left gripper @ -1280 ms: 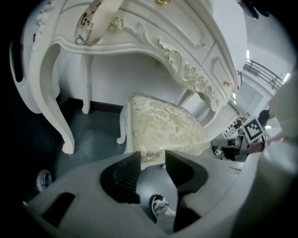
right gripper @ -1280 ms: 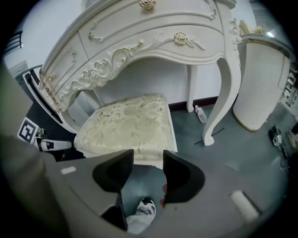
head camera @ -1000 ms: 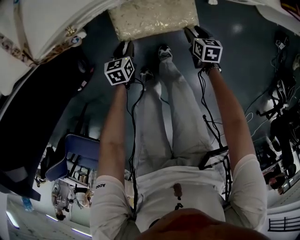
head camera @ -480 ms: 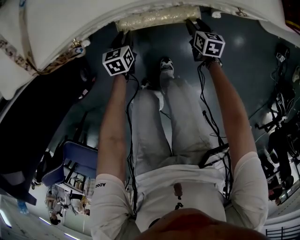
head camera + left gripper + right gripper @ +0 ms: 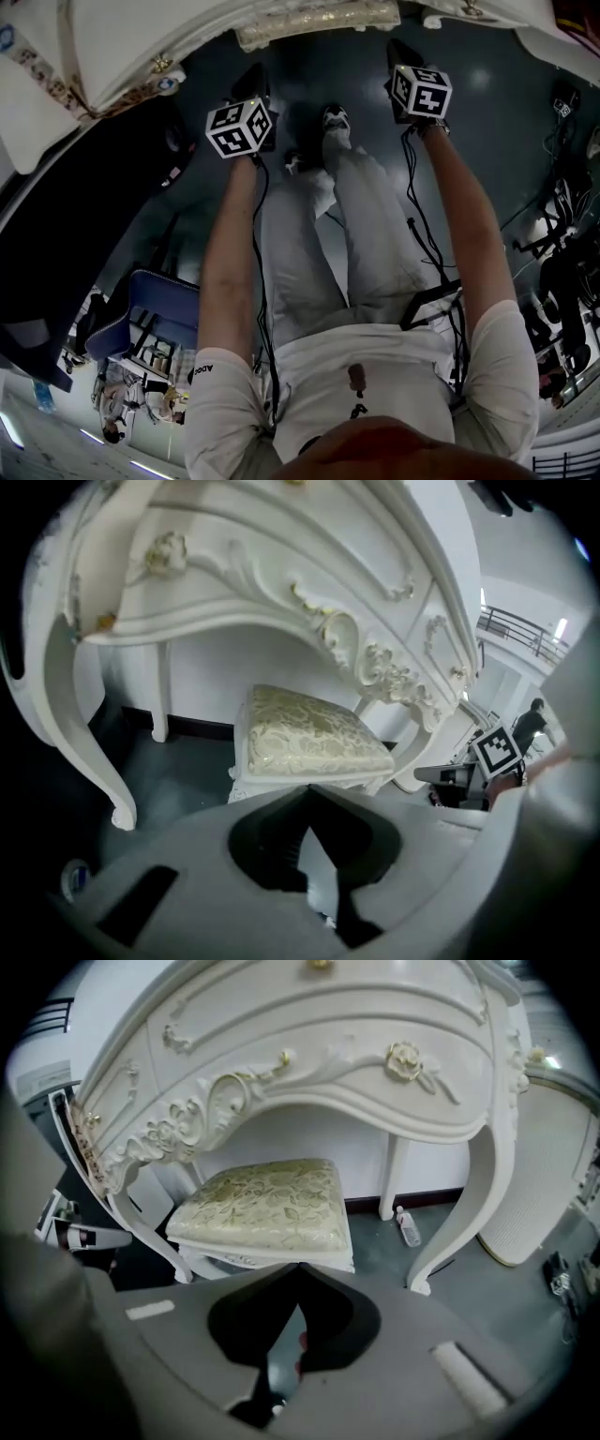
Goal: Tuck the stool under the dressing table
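Starting with the head view, the stool (image 5: 319, 19) is sitting almost wholly beneath the dressing table (image 5: 131, 47), with only the near edge of its cushion showing past the tabletop. The left gripper (image 5: 255, 80) and right gripper (image 5: 401, 54) are hovering near that edge, apart from it. The left gripper view is showing the jaws meeting at their tips, having just been closing, with nothing between them; the stool (image 5: 314, 733) is standing beyond them in the knee space. The right gripper view is showing the same condition: jaws just closed together and empty, the stool (image 5: 267, 1204) lying clear of them under the carved apron. Judging from this, the tucking is looking essentially done, with at most a final nudge remaining.
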The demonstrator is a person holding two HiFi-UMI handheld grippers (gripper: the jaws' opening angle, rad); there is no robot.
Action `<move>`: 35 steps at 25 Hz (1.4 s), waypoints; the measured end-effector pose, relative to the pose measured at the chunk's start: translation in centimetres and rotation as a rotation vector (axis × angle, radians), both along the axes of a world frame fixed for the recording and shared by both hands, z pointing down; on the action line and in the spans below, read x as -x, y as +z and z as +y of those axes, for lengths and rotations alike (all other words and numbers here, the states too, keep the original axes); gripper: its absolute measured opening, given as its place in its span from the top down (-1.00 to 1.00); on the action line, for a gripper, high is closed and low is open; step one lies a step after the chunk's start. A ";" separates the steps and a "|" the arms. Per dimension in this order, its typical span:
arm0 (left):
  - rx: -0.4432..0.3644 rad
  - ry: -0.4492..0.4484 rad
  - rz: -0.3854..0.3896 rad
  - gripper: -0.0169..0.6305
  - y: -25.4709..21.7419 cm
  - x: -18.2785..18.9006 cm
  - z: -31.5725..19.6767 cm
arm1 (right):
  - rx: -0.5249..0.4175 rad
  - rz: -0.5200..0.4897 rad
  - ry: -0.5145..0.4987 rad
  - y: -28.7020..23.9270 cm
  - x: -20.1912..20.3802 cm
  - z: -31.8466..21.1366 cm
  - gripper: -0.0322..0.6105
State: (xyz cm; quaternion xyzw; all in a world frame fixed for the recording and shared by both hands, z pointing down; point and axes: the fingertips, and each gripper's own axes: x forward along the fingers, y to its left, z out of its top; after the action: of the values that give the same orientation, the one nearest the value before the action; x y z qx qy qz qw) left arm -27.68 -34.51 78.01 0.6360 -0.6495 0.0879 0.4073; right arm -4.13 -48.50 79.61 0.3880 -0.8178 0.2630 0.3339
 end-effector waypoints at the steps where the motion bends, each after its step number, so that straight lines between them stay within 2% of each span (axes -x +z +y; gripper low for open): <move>1: -0.008 0.000 0.009 0.92 -1.3 -0.5 0.9 | 0.003 -0.008 -0.004 -1.1 -0.3 0.9 0.88; 8: -0.085 -0.053 0.071 0.92 -11.8 -2.4 7.9 | -0.024 -0.094 -0.040 -12.5 -2.8 7.9 0.88; 12: -0.196 -0.081 0.088 0.93 -20.1 -2.3 9.7 | -0.108 -0.145 -0.055 -21.1 -4.8 9.7 0.88; 17: -0.352 -0.041 0.027 0.92 -32.3 -2.1 11.3 | -0.272 -0.175 -0.041 -32.7 -8.2 8.9 0.88; 21: -0.462 -0.001 -0.043 0.92 -41.7 -2.7 12.5 | -0.379 -0.219 0.056 -41.5 -12.9 7.4 0.88; 24: -0.541 -0.005 -0.079 0.93 -48.1 -2.6 13.6 | -0.435 -0.269 0.099 -47.9 -15.4 8.1 0.88; 30: -0.656 0.030 -0.174 0.93 -59.2 -3.6 17.9 | -0.488 -0.332 0.040 -59.1 -17.9 13.9 0.88; 35: -0.694 0.052 -0.197 0.93 -64.3 -5.5 22.5 | -0.476 -0.406 -0.028 -66.4 -17.8 19.8 0.88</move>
State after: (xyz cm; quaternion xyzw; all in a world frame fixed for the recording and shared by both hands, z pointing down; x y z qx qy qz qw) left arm -22.16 -12.02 13.67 0.7411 -0.6606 -0.0667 0.0999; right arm 13.71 -28.71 13.25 0.3835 -0.9116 0.1315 0.0672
